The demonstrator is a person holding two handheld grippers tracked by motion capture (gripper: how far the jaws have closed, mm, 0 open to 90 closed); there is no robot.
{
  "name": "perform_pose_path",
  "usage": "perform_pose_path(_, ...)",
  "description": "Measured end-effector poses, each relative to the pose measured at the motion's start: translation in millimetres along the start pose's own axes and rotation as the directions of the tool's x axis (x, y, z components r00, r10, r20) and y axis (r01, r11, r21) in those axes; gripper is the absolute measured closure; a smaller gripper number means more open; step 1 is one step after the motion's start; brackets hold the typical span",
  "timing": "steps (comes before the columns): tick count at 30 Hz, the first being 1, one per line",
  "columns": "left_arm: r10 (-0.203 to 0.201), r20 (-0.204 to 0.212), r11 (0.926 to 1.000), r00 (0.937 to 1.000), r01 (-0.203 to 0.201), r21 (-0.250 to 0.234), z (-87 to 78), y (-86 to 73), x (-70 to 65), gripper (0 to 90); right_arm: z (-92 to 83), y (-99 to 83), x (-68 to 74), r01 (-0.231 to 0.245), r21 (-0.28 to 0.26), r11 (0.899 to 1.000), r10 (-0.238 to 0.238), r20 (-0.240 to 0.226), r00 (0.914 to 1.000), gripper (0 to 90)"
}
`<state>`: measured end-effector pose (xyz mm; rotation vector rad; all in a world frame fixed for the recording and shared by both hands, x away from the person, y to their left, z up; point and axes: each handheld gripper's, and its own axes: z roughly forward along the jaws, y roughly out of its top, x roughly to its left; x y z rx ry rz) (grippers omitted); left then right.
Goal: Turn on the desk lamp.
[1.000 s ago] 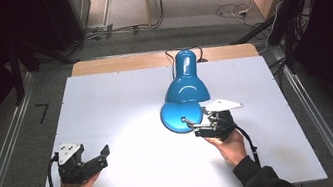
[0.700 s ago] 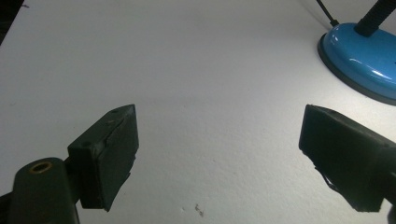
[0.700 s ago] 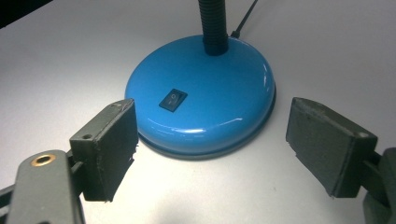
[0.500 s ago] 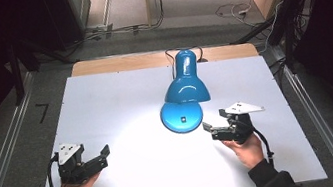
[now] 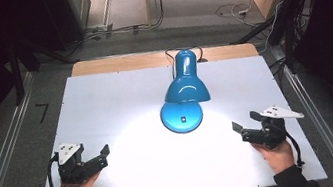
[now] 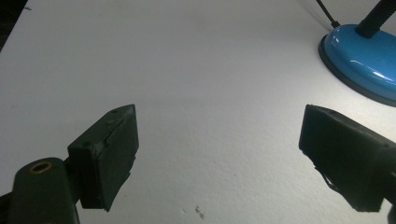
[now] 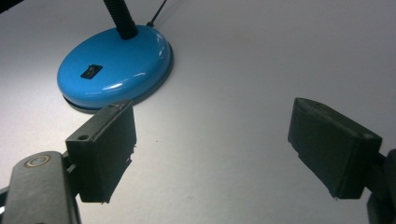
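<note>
Apparently the lamp point(image 5: 183, 98) is already lit, its blue base point(image 7: 114, 67) near the middle of the white surface point(image 5: 106, 108), and both the left hand-held gripper point(image 5: 97, 157) and right hand-held gripper point(image 5: 246, 127) rest apart from it, jaws spread and empty, with nothing obstructing.

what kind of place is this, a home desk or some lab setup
Most likely a lab or recording rig, not a home desk. A bare white table bears just a lit blue desk lamp, metal rails run along its sides, and loose cables lie on the floor behind.
</note>
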<state>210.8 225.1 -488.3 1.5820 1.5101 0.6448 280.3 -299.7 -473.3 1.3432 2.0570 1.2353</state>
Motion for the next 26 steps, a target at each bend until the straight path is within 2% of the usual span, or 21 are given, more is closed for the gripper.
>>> perform_pose_path(5, -0.003, -0.003, 1.0, 1.0, 0.003, 0.001, -0.4, 0.3, 1.8, 12.5, -13.8, -6.8, -15.9, -0.015, -0.004, 1.0, 0.015, 0.041, 0.9991, 13.7)
perform_pose_path(7, -0.013, -0.002, 0.9999, 0.9999, 0.013, -0.004, -2.8, -0.3, 3.6, 12.5, -19.4, -10.1, -23.0, -0.012, 0.004, 1.0, 0.012, 0.072, 0.9974, 13.7)
perform_pose_path(13, -0.047, -0.019, 0.9986, 0.9987, 0.046, -0.024, -11.0, -0.4, 13.6, 12.5, -38.8, -22.6, -50.7, -0.08, -0.003, 0.997, 0.08, 0.135, 0.9876, 12.9)
perform_pose_path(15, -0.044, -0.034, 0.9989, 0.9985, 0.043, -0.02, -14.1, -1.9, 18.0, 12.5, -44.9, -25.9, -57.6, -0.103, -0.002, 0.995, 0.102, 0.154, 0.9828, 12.8)
perform_pose_path(17, -0.065, -0.053, 0.9977, 0.9965, 0.064, -0.023, -20.0, -5.8, 27.0, 12.5, -50.3, -29.0, -63.5, -0.126, -0.001, 0.992, 0.124, 0.159, 0.9794, 12.6)
perform_pose_path(21, -0.074, -0.067, 0.9971, 0.9951, 0.072, -0.027, -24.6, -8.3, 33.2, 12.5, -58.1, -34.8, -71.2, -0.14, 0.001, 0.99, 0.137, 0.187, 0.9727, 11.9)
perform_pose_path(22, -0.077, -0.068, 0.9968, 0.9948, 0.075, -0.028, -25.4, -8.7, 33.7, 12.5, -58.1, -34.8, -71.2, -0.14, 0.001, 0.99, 0.137, 0.187, 0.9727, 11.9)
perform_pose_path(24, -0.08, -0.064, 0.9964, 0.9948, 0.078, -0.032, -26.1, -8.5, 33.5, 12.5, -60.4, -39.0, -75.7, -0.157, 0.017, 0.987, 0.15, 0.207, 0.9668, 9.5)
perform_pose_path(26, -0.074, -0.055, 0.9967, 0.9957, 0.072, -0.039, -26.6, -7.7, 32.3, 12.5, -59.4, -41.6, -78.2, -0.174, 0.029, 0.984, 0.165, 0.203, 0.9653, 8.8)
